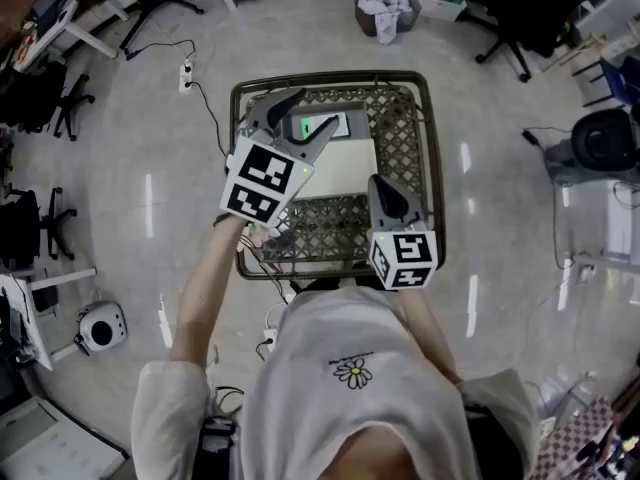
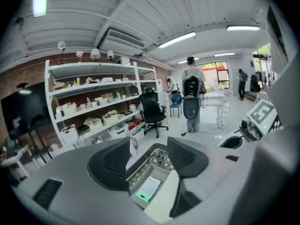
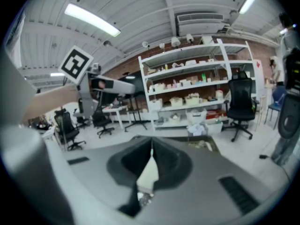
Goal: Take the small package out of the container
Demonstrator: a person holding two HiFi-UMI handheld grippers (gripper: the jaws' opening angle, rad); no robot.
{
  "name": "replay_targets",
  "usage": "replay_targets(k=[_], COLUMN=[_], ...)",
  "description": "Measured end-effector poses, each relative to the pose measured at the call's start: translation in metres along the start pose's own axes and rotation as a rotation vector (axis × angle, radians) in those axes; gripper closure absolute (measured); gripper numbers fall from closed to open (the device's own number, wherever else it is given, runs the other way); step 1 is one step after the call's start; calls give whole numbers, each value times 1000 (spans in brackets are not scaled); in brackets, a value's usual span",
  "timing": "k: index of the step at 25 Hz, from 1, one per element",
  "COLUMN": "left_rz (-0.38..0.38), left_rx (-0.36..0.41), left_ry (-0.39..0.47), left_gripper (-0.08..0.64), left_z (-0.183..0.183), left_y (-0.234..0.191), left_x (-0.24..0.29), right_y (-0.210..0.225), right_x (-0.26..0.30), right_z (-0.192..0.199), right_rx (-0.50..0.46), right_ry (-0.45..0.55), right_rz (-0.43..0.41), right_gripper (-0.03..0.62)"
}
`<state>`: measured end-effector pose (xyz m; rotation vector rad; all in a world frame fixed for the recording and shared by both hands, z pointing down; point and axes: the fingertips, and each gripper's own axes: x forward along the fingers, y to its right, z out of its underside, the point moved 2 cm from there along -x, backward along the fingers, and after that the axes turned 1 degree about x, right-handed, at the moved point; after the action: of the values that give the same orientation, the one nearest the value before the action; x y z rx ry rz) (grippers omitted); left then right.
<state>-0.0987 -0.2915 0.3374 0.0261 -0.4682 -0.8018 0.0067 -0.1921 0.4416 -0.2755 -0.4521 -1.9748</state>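
Reading the small package [image 1: 322, 125] as a thin flat packet, white with a green end, we judge it light and probably a bit floppy and slick, nothing fragile showing. It lies flat in the white tray [image 1: 350, 163] at the tray's far end, and the tray sits inside the container [image 1: 405, 138], a wire lattice basket on the floor. With no bulk to clamp across, we'd pinch it by a short edge, or slide one jaw under an edge near the tray wall and close across the thickness; too light a squeeze and we expect it to slip out. The left gripper [image 1: 318, 108] hangs over the basket with its jaws apart and nothing between them; in the left gripper view the package [image 2: 149, 190] shows through the gap, lower down and not touched. The right gripper [image 1: 385, 193] sits over the basket's near right part, jaws together at the tips. Just below those tips the right gripper view shows a pale wedge we can't identify. The basket's near rim is covered by the marker cubes and the person's body, print on the packet is too small to read, and we can't see what's under it.
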Motion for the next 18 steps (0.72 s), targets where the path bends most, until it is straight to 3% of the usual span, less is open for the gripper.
replay_targets(k=[5, 10, 13, 18], left_rz=[182, 362, 435, 495], left_rx=[179, 335, 352, 333], left_ry=[-172, -467, -563, -687], left_gripper=[268, 255, 244, 230], left_z=[29, 120, 163, 228], left_y=[1, 9, 15, 12], left_x=[36, 84, 107, 154], right_y=[-9, -7, -1, 15], right_x=[5, 11, 16, 29], right_z=[10, 24, 38, 57], right_rx=[41, 74, 101, 122], right_ry=[-19, -39, -67, -91], right_rz=[-41, -104, -109, -122], right_gripper=[560, 560, 560, 560])
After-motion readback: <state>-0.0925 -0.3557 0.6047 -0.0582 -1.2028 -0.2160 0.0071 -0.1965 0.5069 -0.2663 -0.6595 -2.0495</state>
